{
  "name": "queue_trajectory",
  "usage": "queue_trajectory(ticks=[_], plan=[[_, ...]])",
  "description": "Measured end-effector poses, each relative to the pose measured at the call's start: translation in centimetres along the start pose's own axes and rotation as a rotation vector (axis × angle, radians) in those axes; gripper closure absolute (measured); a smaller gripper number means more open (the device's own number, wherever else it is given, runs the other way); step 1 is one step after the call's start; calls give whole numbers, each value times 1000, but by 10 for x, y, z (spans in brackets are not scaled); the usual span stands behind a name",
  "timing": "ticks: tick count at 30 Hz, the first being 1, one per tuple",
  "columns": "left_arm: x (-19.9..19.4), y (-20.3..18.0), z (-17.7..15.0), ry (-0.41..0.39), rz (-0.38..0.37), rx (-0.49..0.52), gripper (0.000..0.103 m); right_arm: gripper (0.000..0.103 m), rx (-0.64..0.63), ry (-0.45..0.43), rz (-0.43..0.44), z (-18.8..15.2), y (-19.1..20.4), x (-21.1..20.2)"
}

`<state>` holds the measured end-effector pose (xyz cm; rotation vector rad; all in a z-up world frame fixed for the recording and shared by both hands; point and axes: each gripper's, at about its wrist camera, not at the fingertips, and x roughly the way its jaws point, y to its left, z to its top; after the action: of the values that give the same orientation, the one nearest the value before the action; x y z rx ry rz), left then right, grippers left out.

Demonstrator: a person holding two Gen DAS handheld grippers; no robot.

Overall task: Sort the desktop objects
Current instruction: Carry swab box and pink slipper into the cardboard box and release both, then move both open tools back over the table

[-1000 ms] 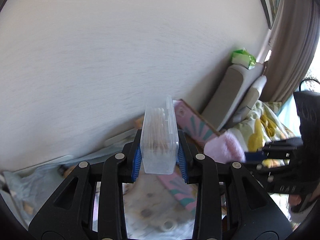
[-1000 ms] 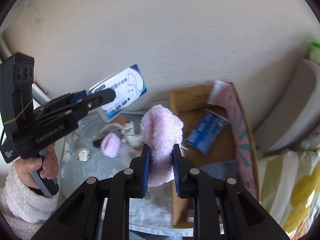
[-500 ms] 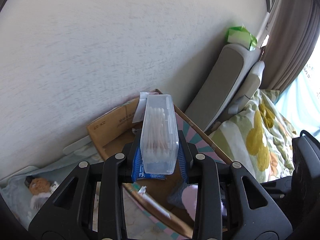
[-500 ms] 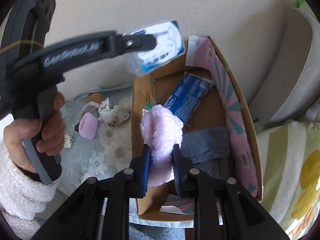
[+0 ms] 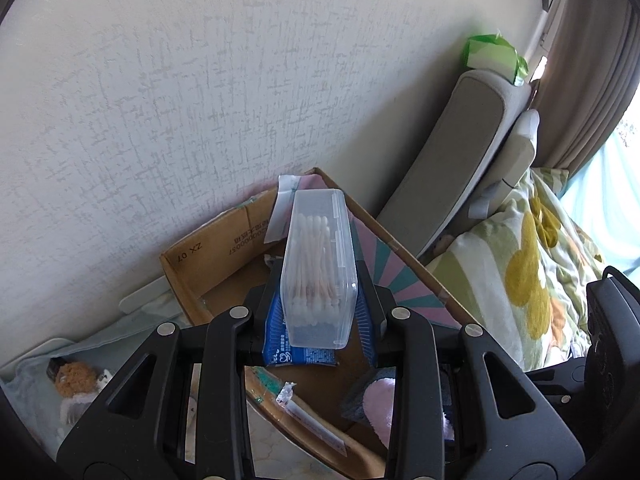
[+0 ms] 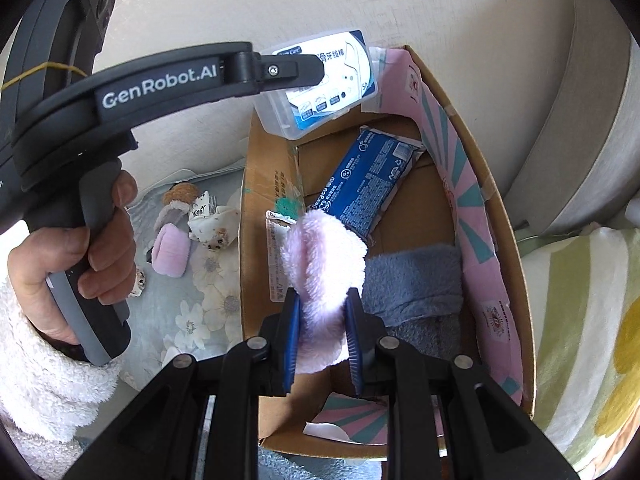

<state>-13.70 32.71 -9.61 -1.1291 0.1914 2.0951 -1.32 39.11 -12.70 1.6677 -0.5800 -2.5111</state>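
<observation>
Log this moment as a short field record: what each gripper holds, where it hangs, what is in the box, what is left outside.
left gripper: shut on clear plastic case of cotton swabs, held above cardboard box
right gripper: shut on pink fluffy item, over the box
box contents: blue packet, grey fluffy cloth
outside box: second pink fluffy item and small trinkets on floral cloth
release: not yet done by either gripper

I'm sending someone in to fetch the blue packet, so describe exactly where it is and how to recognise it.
Find the open cardboard box against the wall. The blue packet lies flat on its floor toward the far end, beyond the grey fleece cloth. It is the only glossy blue wrapper with white print; its neighbour is soft fabric.
</observation>
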Motion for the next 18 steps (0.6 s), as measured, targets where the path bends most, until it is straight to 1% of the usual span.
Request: queue_trajectory(ticks=[2,3,4,5,6,7,8,10,13,18], plan=[[1,0,1,9,-14,2,73,80,-7,2,7,2,1,1],[2,0,1,20,-14,-3,70,76,-13,3,5,2,1,2],[4,0,2,38,-3,-7,65,69,-15,4,-6,0,3,4],[5,0,3,54,15,-7,46,62,-14,9,-19,1,4,5],[6,0,4,67,44,-5,15,52,-6,16,-33,1,3,7],[5,0,4,59,64,-3,4,47,4,15,-39,0,3,5],[0,0,3,30,75,-1,0,44,16,13,-41,0,2,4],[-6,1,2,13,53,-3,0,25,38,22,-54,-2,0,5],[-10,2,0,23,65,-3,0,24,44,3,-83,-6,0,2],[-24,8,-3,17,85,13,0,24,66,-13,-85,-12,4,-3]])
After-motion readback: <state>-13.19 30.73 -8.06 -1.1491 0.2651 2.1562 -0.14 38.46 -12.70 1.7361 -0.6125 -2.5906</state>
